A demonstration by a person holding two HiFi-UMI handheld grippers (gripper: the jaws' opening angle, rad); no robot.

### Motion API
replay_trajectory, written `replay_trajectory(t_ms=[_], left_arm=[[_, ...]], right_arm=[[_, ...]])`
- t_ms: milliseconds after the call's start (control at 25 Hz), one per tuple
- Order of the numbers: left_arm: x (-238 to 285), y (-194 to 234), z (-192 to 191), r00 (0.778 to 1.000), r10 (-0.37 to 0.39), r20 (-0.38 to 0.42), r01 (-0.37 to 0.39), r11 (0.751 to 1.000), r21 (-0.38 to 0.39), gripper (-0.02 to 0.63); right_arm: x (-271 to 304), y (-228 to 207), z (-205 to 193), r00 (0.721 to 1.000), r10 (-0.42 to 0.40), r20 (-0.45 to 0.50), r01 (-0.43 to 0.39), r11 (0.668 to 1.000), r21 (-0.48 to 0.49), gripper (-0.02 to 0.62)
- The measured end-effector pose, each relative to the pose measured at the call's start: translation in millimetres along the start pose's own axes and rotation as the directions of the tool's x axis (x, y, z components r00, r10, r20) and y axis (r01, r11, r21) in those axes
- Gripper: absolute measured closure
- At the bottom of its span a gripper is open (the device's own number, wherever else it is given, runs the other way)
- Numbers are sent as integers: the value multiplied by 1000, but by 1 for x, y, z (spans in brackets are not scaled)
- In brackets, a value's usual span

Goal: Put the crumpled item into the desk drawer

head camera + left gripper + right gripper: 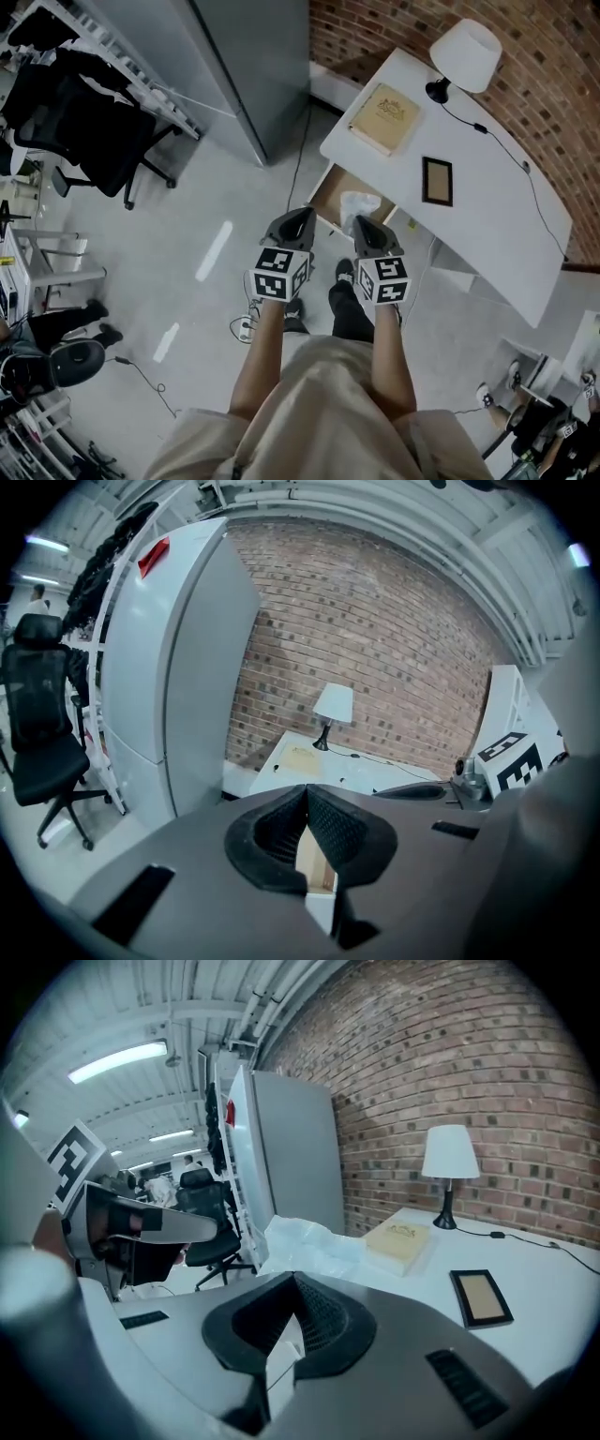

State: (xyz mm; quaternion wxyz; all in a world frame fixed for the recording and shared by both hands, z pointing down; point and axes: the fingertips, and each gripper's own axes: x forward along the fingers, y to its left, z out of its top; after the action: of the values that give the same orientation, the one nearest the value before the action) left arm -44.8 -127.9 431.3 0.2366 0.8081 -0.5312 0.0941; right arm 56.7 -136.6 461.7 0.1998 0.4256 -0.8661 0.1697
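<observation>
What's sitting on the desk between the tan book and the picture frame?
Nothing: the white desk is bare between book and picture frame, as the head view and right gripper view both show.

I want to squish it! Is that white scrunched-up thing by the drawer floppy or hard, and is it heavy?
Probably floppy: the crumpled item shows thin, wrinkly folds. Likely very light, since it seems to hang from just the shut jaw tips of the right gripper. Once let go above the drawer, it may puff open a little.

The right gripper (295, 1281) partly hides the crumpled item (311, 1241).
</observation>
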Motion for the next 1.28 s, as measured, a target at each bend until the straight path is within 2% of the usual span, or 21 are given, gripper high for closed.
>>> replay_trajectory(t_ms=[200, 600, 920, 1280], left_arm=[[15, 3, -6, 998, 60, -11, -60, 998, -24, 591], [41, 2, -34, 990, 135, -35, -137, 988, -72, 591], [61, -11, -74, 984, 153, -92, -166, 975, -147, 591], [82, -12, -107, 986, 140, -94, -156, 969, -190, 591]], right_arm=[[24, -10, -5, 991, 115, -62, -119, 991, -64, 572], [62, -33, -35, 959, 230, -168, -258, 951, -171, 572], [86, -58, -73, 929, 261, -263, -314, 931, -185, 572], [115, -76, -116, 909, 249, -333, -327, 923, -201, 572]])
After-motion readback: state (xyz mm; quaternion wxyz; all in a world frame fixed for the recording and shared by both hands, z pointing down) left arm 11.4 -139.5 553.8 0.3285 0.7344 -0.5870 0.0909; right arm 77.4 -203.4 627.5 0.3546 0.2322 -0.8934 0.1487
